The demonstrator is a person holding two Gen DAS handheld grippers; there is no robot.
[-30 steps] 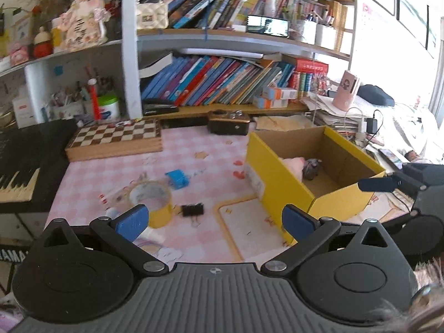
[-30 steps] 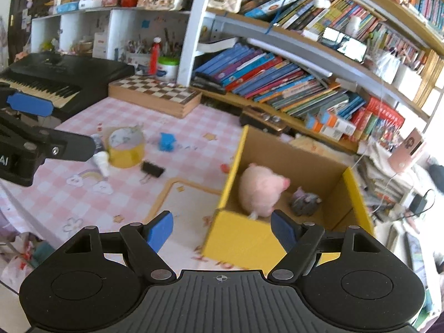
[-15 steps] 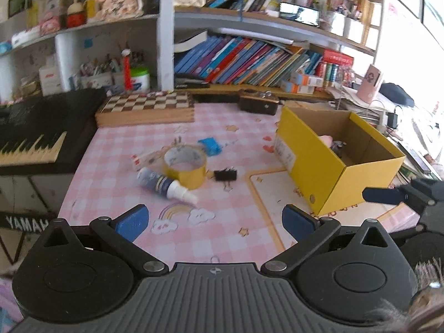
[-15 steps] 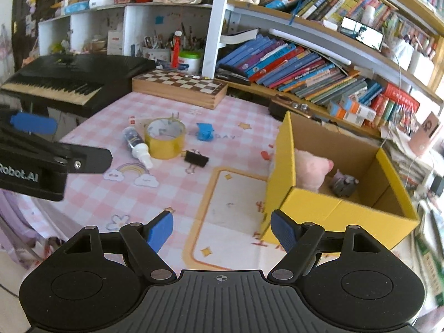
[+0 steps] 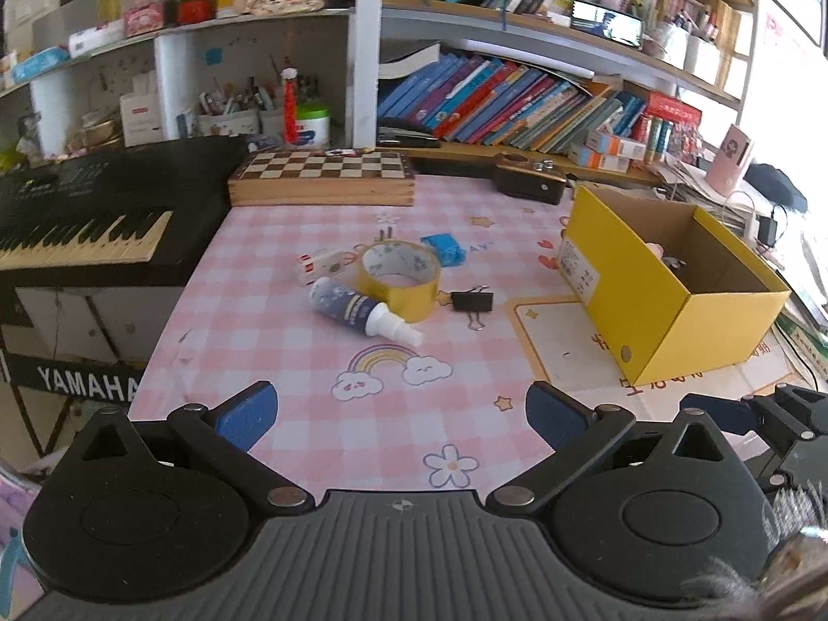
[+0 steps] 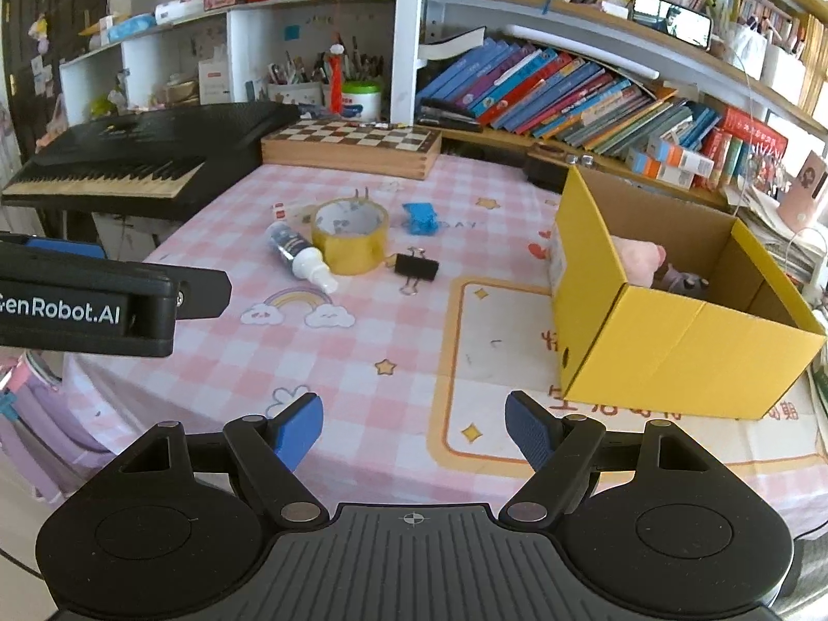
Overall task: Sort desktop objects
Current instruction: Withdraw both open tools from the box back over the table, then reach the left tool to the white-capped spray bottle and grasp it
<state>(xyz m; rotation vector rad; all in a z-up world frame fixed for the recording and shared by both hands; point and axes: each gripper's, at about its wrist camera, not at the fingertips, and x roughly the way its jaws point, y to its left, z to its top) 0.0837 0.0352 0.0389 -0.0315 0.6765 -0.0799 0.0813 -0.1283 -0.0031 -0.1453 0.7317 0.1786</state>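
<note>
Left wrist view: left gripper point(image 5: 401, 410) fingers spread, empty, above the worktop point(image 5: 290, 352); the tape roll point(image 5: 399, 279) touches the spray bottle point(image 5: 362, 310).

Right wrist view: right gripper point(image 6: 414, 429) fingers spread, empty; the yellow box point(image 6: 688, 357) holds a pink plush toy point(image 6: 639, 259).

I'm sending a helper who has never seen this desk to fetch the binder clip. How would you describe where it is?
Start at the open yellow box on the pink checked tablecloth, then look left to the roll of yellow tape. The binder clip lies between them, just beside the roll. It is the only black item in that cluster, small, with thin wire handles.
</note>
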